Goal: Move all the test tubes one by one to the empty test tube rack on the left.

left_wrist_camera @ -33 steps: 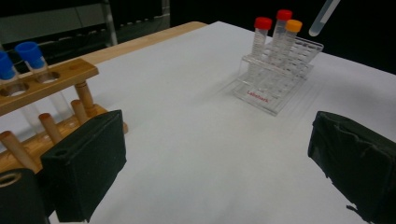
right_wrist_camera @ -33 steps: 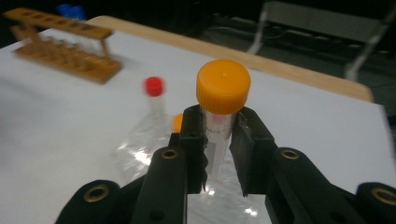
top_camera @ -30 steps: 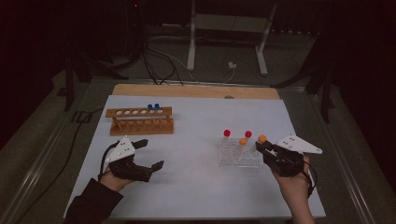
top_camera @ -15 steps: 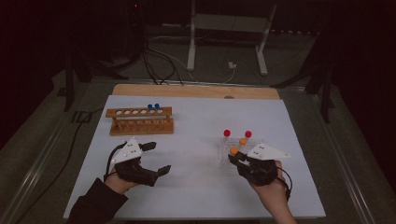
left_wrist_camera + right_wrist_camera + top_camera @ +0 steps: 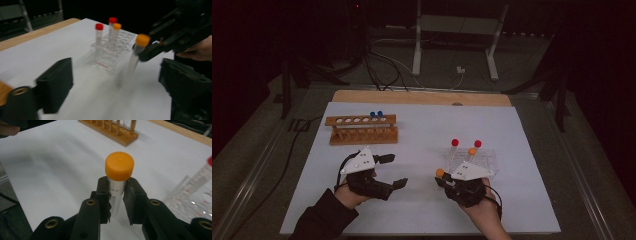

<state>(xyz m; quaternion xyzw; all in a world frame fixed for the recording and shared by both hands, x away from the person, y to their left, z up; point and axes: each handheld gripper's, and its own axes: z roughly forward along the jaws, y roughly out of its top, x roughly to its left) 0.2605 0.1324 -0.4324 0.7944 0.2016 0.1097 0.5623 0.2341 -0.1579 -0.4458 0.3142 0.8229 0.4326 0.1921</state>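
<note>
A clear tube with an orange cap (image 5: 440,173) hangs just above the white mat, left of the clear plastic rack (image 5: 484,159). My right gripper (image 5: 442,179) is shut on it. In the right gripper view the two jaws clamp the tube (image 5: 119,166) just under its cap, holding it upright. My left gripper (image 5: 396,170) stands open a short way to the left, nothing between its jaws. In the left gripper view its jaws gape wide, with the held tube (image 5: 142,40) and right gripper (image 5: 175,32) beyond them. The clear rack (image 5: 110,56) holds two red-capped tubes and one orange-capped tube.
A wooden tube rack (image 5: 362,129) with two blue-capped tubes (image 5: 376,114) stands at the back left of the white mat (image 5: 522,130). A wooden board edge (image 5: 422,97) runs along the mat's far side. Cables and a metal stand lie on the floor beyond the table.
My right gripper has carried the orange-capped tube leftward, away from the clear rack, toward the mat's middle. My left gripper has shifted a little to the right, still open.
</note>
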